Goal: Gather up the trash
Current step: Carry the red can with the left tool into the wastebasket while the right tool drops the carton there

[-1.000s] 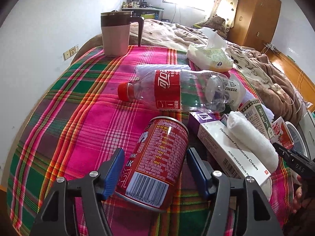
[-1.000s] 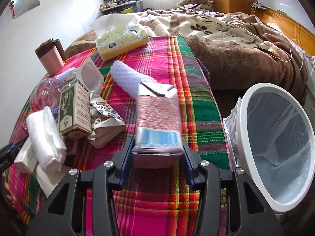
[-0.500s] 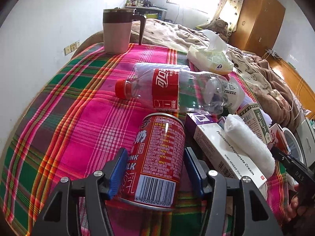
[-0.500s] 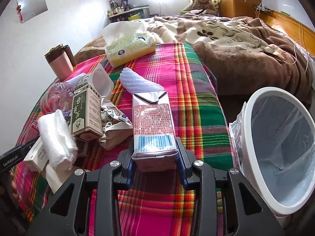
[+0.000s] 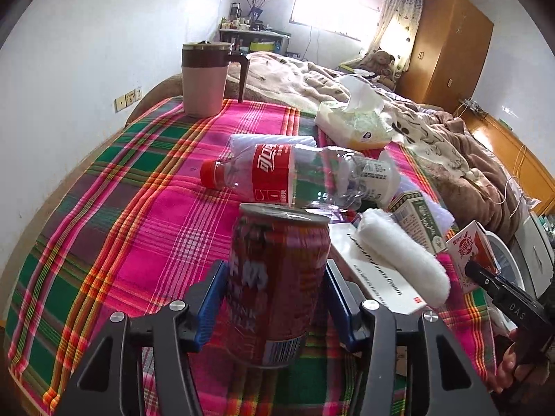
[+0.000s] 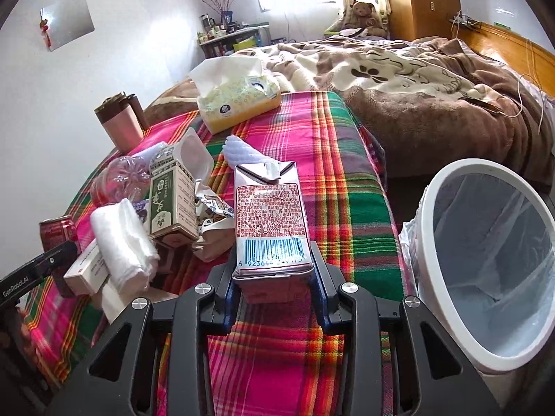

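Observation:
My left gripper (image 5: 277,301) is shut on a red drink can (image 5: 275,280), held upright just above the plaid cloth (image 5: 145,215). My right gripper (image 6: 274,277) is shut on a pink-and-white milk carton (image 6: 269,215), lifted over the cloth. A white bin (image 6: 447,187) lined with a clear bag stands right of the table. On the table lie a cola bottle (image 5: 288,176), a white cream box (image 5: 374,274), a white rolled tissue (image 5: 399,246), a green-and-white carton (image 6: 170,201) and a crumpled wrapper (image 6: 211,208).
A pink mug (image 5: 204,79) with a brown lid stands at the far left corner. A yellow tissue pack (image 6: 236,97) lies at the far edge. A bed with a brown blanket (image 6: 433,97) lies beyond the table. A white wall is on the left.
My left gripper closed on the red can and raised it from lying to upright. My right gripper lifted the milk carton and tilted it up.

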`<control>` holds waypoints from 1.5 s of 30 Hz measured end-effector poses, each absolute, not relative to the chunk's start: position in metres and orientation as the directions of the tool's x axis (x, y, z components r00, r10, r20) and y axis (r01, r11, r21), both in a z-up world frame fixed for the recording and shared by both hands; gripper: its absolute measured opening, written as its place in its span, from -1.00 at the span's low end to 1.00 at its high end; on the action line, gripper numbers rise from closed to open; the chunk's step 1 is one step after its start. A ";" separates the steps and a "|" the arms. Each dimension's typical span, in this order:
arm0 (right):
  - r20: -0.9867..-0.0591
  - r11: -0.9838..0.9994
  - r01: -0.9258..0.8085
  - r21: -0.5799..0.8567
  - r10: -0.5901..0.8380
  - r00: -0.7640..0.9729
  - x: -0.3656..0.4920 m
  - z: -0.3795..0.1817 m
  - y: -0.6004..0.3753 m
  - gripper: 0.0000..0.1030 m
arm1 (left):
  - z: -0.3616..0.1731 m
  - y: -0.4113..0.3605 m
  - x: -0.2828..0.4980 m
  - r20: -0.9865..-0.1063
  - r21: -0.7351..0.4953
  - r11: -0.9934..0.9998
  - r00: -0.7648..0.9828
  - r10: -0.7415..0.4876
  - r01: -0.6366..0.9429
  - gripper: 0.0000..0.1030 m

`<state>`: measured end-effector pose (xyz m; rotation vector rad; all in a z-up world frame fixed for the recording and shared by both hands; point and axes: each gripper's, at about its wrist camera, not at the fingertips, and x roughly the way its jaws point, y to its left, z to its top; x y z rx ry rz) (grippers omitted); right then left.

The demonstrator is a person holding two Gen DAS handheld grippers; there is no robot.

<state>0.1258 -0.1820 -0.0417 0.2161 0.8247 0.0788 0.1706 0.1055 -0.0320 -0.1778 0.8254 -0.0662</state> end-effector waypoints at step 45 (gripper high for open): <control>-0.659 0.951 0.229 0.207 -0.038 0.751 0.060 -0.011 -0.324 -0.30 | 0.037 -0.136 0.121 -0.574 -0.214 0.871 0.664 -0.479 0.443 0.04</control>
